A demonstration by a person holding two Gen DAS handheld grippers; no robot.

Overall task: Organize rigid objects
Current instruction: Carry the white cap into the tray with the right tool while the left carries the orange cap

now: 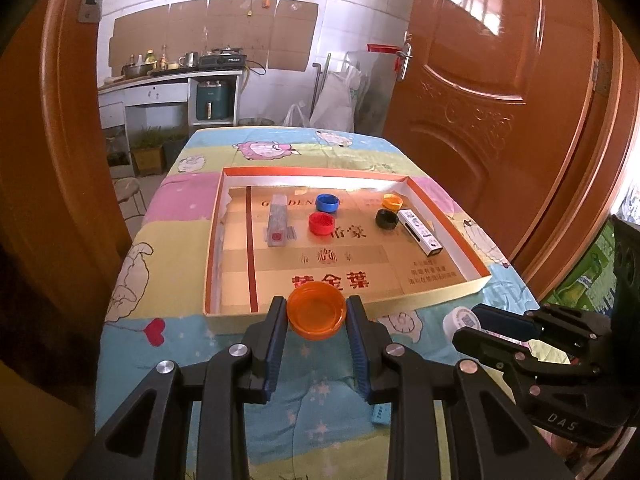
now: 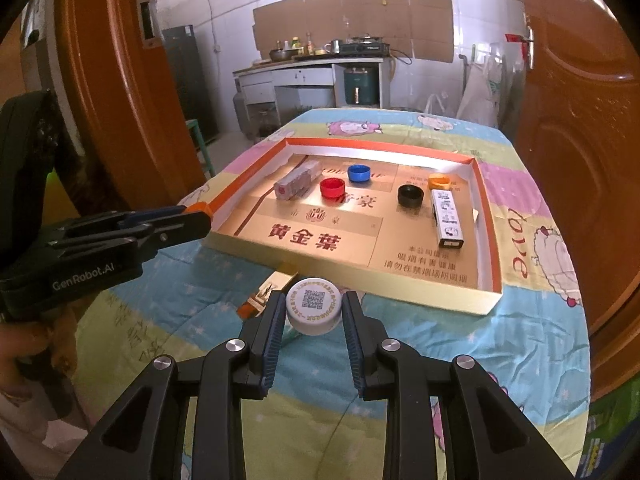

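Note:
My left gripper point(image 1: 316, 312) is shut on an orange cap point(image 1: 316, 310), held open side up just over the near wall of a shallow cardboard tray point(image 1: 224, 318). My right gripper point(image 2: 313, 310) is shut on a white cap point(image 2: 313, 307) with a QR code on top, in front of the tray point(image 2: 404, 294). Inside the tray lie a red cap point(image 1: 321, 223), a blue cap point(image 1: 327, 202), a black cap point(image 1: 387, 219), a small orange cap point(image 1: 391, 201), a clear box point(image 1: 277, 222) and a white box point(image 1: 420, 231). Each gripper shows at the edge of the other view.
The tray rests on a table under a cartoon-print cloth point(image 1: 180, 200). A small gold box point(image 2: 268, 290) lies on the cloth just left of the white cap. Orange doors point(image 1: 500, 100) flank the table. A kitchen counter point(image 1: 172, 76) stands behind.

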